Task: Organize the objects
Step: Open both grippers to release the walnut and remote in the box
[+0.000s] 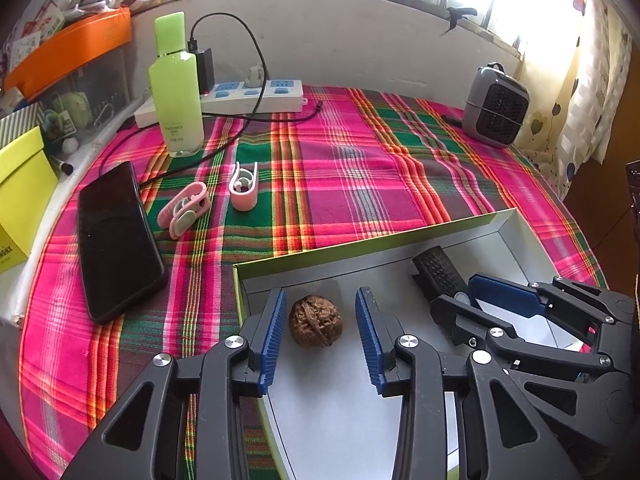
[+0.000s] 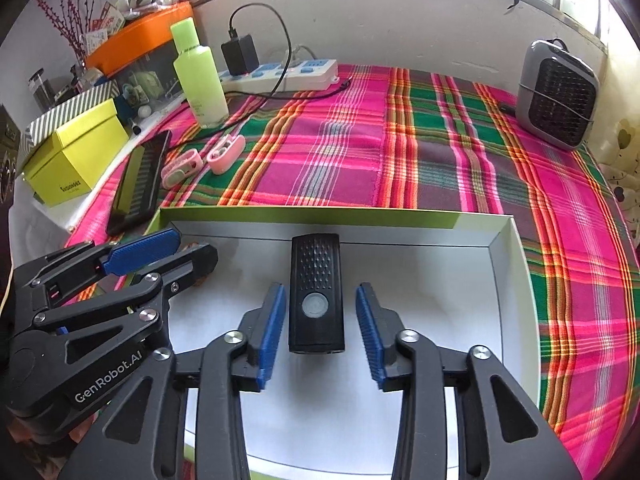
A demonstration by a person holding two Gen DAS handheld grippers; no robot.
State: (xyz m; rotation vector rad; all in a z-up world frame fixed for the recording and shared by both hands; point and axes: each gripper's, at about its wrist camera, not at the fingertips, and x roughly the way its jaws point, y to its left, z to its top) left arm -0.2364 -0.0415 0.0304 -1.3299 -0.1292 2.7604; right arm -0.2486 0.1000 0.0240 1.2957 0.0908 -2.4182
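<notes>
In the left wrist view, the left gripper [image 1: 320, 334] stands spread wide around a walnut [image 1: 316, 321] lying on the floor of the shallow box [image 1: 360, 240], touching neither pad; the nut looks light, hard and round, apt to roll, so a pinch across its middle suits. In the right wrist view, the right gripper [image 2: 320, 330] likewise gapes around a black rectangular device [image 2: 317, 294] in the same box, seemingly rigid, best gripped on its long flat sides.

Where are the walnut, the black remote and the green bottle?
walnut [image 1: 315, 321]: left wrist view, centre of its shell.
remote [image 2: 316, 292]: right wrist view, middle of its body.
bottle [image 1: 176, 96]: left wrist view, middle of its body.
</notes>
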